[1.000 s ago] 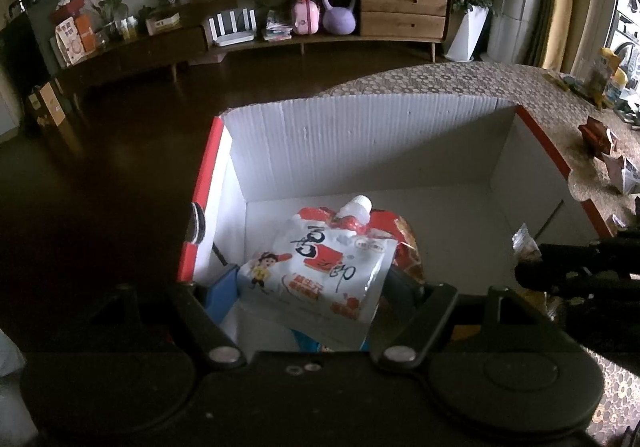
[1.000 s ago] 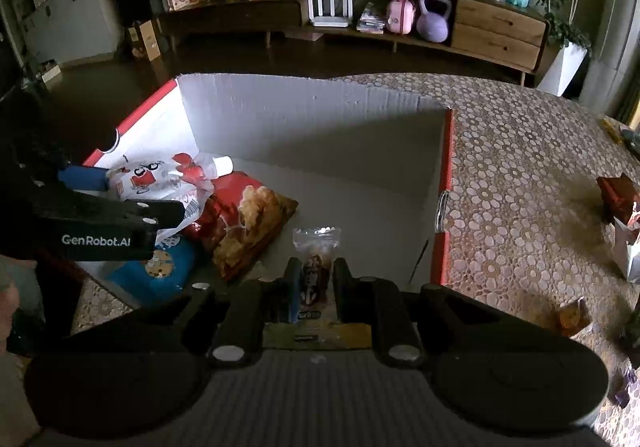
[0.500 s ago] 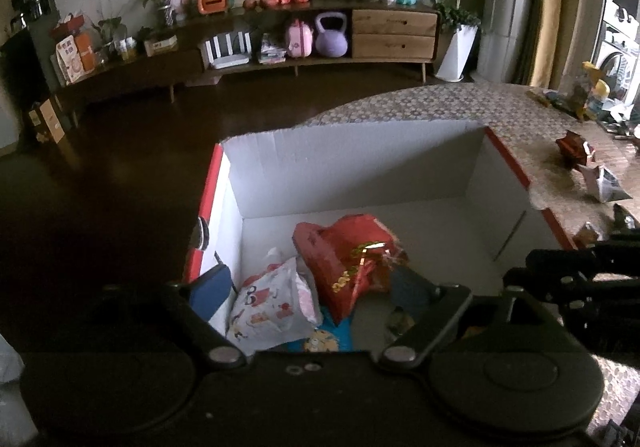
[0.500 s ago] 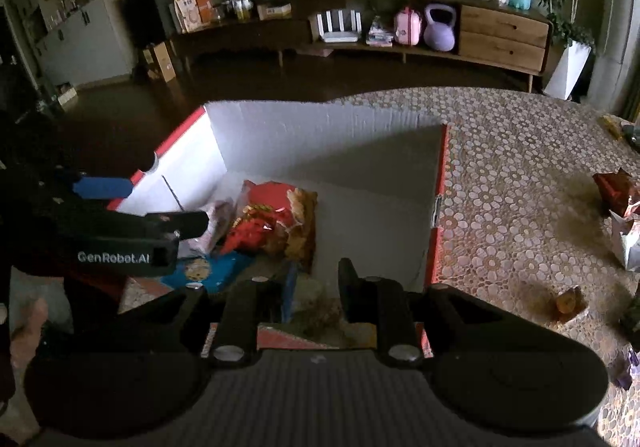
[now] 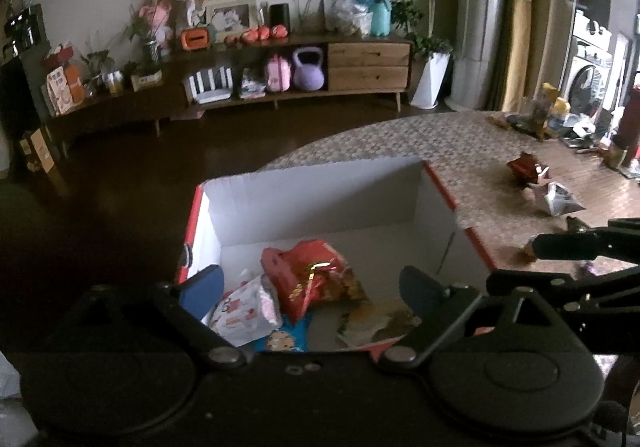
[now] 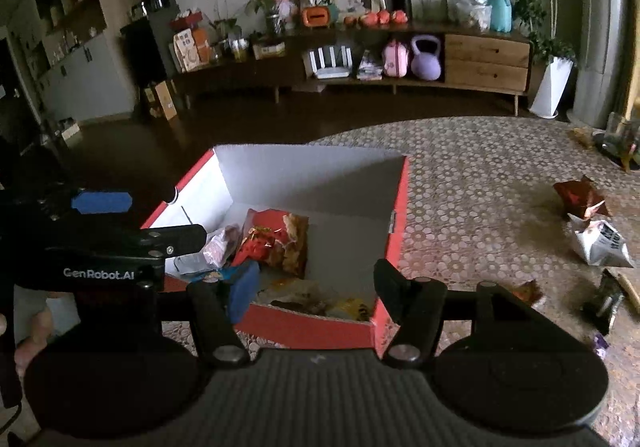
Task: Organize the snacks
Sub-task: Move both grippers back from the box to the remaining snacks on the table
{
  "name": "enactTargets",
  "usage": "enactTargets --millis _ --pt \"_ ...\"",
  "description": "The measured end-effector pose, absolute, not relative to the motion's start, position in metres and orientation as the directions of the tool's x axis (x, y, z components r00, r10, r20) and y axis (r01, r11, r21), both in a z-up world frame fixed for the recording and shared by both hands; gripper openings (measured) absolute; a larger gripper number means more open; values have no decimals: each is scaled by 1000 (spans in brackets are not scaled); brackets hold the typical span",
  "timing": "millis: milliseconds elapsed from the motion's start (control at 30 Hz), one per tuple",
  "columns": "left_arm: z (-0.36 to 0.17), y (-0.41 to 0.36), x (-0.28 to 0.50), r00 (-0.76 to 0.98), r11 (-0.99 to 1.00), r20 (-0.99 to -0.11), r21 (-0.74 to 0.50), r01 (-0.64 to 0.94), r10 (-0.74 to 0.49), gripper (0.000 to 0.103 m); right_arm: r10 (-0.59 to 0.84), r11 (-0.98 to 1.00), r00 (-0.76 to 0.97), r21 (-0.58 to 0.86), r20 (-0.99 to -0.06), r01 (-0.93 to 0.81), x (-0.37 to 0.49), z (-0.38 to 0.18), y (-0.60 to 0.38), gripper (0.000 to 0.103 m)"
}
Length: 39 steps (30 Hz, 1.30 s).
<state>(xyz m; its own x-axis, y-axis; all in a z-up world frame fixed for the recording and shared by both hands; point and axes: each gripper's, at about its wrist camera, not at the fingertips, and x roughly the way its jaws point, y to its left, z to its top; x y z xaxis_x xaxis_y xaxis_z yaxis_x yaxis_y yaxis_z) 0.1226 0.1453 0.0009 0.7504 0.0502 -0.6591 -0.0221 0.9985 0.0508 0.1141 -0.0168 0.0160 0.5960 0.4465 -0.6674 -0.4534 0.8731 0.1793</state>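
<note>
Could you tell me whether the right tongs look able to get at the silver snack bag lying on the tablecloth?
Probably yes. The silver bag lies in the open on the tablecloth, outside the box, and the right tongs, jaws opening, hold nothing.

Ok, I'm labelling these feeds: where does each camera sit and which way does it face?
Left wrist: on the left gripper, looking down into the red box; its own opening fingers show, with the right gripper at the right edge.
Right wrist: on the right gripper, above the box's near corner; its opening fingers, the left gripper and part of a hand show.
Shared: box, red snack bag, sideboard.
</note>
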Motion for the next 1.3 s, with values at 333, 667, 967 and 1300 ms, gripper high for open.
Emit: enactTargets --millis 333,667,967,1300 --pt "21 110 99 795 999 -606 35 35 -6 103 451 884 644 209 -618 -418 86 37 -64 82" --pt "27 70 87 828 998 -558 12 69 -51 103 417 905 690 196 -591 -378 61 47 -115 91" --pt "23 27 97 829 992 -547 -11 126 -112 103 306 951 739 150 -600 -272 54 38 -183 92" --pt "-2 -28 127 789 983 -595 -11 186 -156 103 207 978 740 125 -640 -166 60 4 -244 92"
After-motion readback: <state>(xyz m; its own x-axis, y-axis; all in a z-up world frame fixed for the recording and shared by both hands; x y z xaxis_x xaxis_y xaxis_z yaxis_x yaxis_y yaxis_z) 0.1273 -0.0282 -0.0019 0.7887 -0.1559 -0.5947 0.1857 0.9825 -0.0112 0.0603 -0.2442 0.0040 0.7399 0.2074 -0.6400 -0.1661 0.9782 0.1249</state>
